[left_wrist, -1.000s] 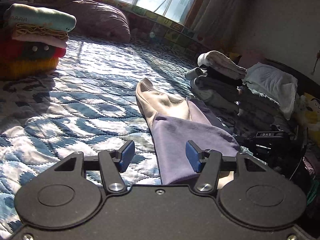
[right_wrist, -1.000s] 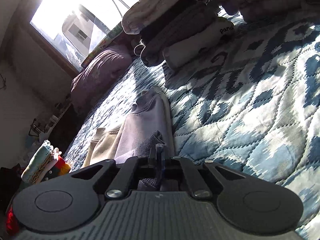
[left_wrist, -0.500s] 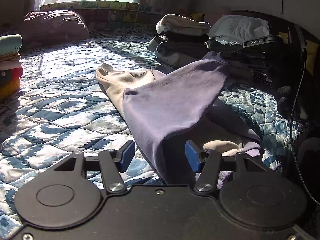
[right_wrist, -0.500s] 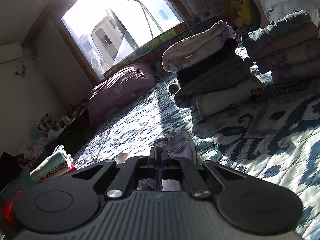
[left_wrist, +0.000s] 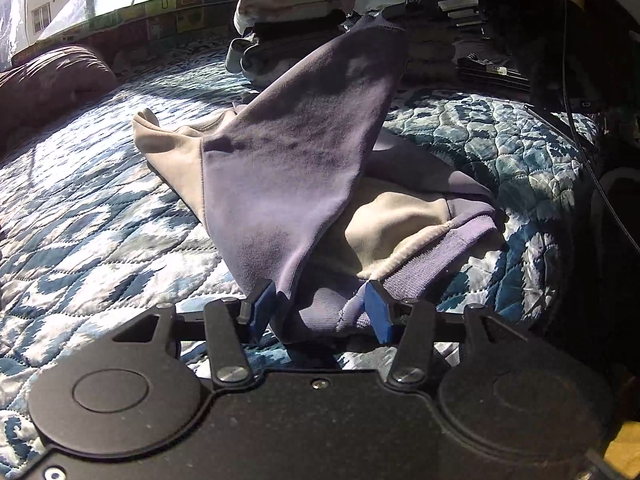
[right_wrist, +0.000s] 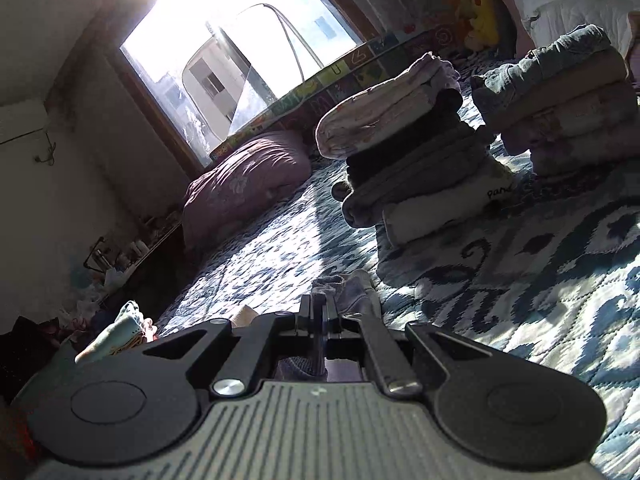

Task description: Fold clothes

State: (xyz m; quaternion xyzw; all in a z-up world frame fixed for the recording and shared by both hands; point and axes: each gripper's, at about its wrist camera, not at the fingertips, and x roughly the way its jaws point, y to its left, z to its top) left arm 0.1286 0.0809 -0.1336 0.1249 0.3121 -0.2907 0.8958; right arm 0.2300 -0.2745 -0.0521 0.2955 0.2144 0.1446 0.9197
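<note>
Left gripper (left_wrist: pixel 320 312): blue-padded fingers (left_wrist: pixel 378 312) spread apart, straddling the near ribbed hem of the purple-and-beige knit garment (left_wrist: pixel 288 168); pads beside the cloth, not pinching it. Right gripper (right_wrist: pixel 320 312): black jaws pressed together, clamped on a bunch of the same purple fabric (right_wrist: pixel 346 292), seen just past the fingertips. Garment lying on the blue-and-white quilted bedspread (left_wrist: pixel 80 216), one purple panel lifted up and stretched taut toward the upper right in the left wrist view, beige lining exposed beneath. Further back, on the bedspread: stack of folded clothes, white piece on top, dark and grey below (right_wrist: pixel 408 160); beside it a second stack of grey and pinkish folded pieces (right_wrist: pixel 572 100). Mauve quilted pillow (right_wrist: pixel 248 180) against the patterned window ledge (right_wrist: pixel 320 84). Bright window (right_wrist: pixel 240 52) behind. Yellow plush toy (right_wrist: pixel 480 12) at far right corner.
</note>
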